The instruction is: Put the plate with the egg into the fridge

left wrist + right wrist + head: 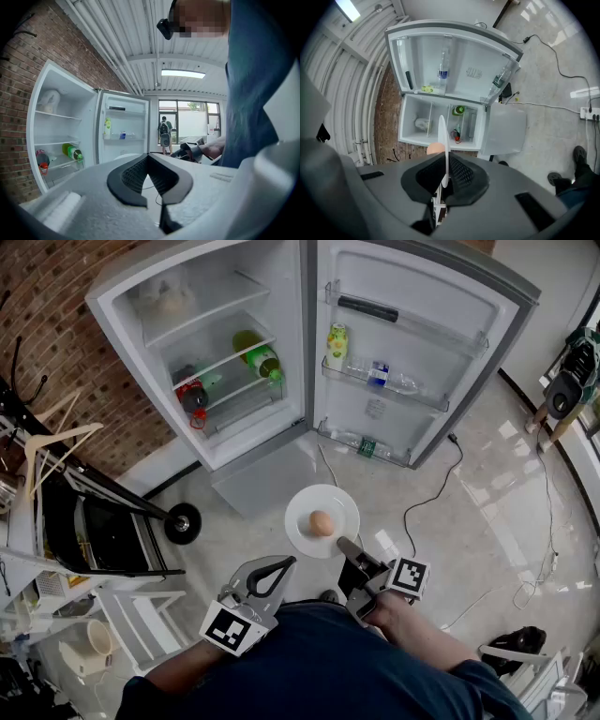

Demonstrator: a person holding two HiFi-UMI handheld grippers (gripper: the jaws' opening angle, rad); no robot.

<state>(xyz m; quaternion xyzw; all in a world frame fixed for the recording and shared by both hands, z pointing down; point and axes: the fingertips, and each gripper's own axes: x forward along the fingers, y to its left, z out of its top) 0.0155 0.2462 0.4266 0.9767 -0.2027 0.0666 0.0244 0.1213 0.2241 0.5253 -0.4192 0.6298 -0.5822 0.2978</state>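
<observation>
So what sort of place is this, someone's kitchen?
Probably not a home kitchen; more likely a workshop or lab hall. The open fridge stands against a bare brick wall, loose cables trail over the polished floor, and the ceiling is ribbed metal.

No legible text, brand or number is found in any view. In the head view, the printed sticker (375, 409) on the fridge door (441, 306), at 1 o'clock, is too small to read. The blue label on the clear bottle (379, 374) and the print on the yellow-green bottle (337, 345), toward 12 o'clock, are illegible. The marker cube (230, 627) at 7 o'clock and the second marker cube (408, 576) at 4 o'clock carry black-and-white square codes only, with no characters.
</observation>
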